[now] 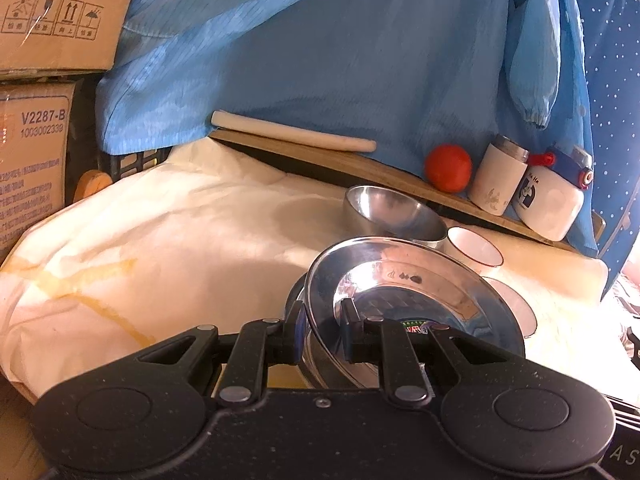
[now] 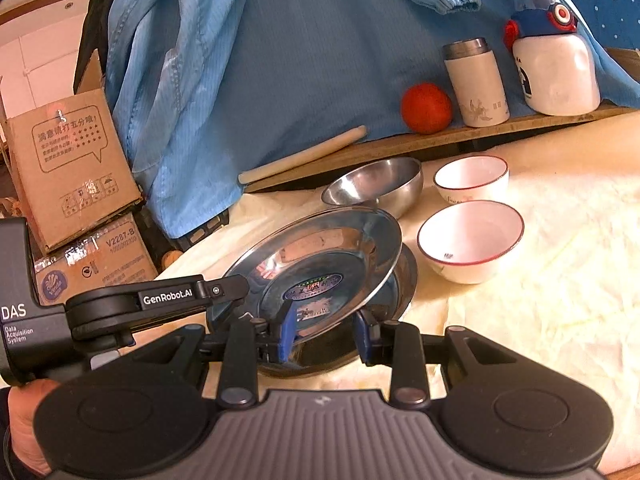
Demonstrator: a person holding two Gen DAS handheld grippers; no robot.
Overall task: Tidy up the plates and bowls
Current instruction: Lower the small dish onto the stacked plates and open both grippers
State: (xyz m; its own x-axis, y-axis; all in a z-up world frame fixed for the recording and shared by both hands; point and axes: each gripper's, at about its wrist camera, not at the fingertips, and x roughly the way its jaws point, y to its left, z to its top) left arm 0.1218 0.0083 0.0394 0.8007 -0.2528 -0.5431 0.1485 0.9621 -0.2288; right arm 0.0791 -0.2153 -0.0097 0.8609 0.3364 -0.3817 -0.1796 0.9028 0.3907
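My left claw (image 1: 322, 326) pinches rim of top steel plate (image 1: 404, 280), tilted over second plate (image 2: 404, 280) on cream cloth (image 1: 160, 232). Right claw (image 2: 326, 334) grips same plate's near edge. Behind — steel bowl (image 2: 380, 184), two white bowls (image 2: 472, 236) just beside.

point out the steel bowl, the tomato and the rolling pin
steel bowl (image 2: 384, 184), right wrist view, inner wall
tomato (image 2: 426, 108), right wrist view, middle of its red skin
rolling pin (image 1: 292, 131), left wrist view, mid-length of the shaft
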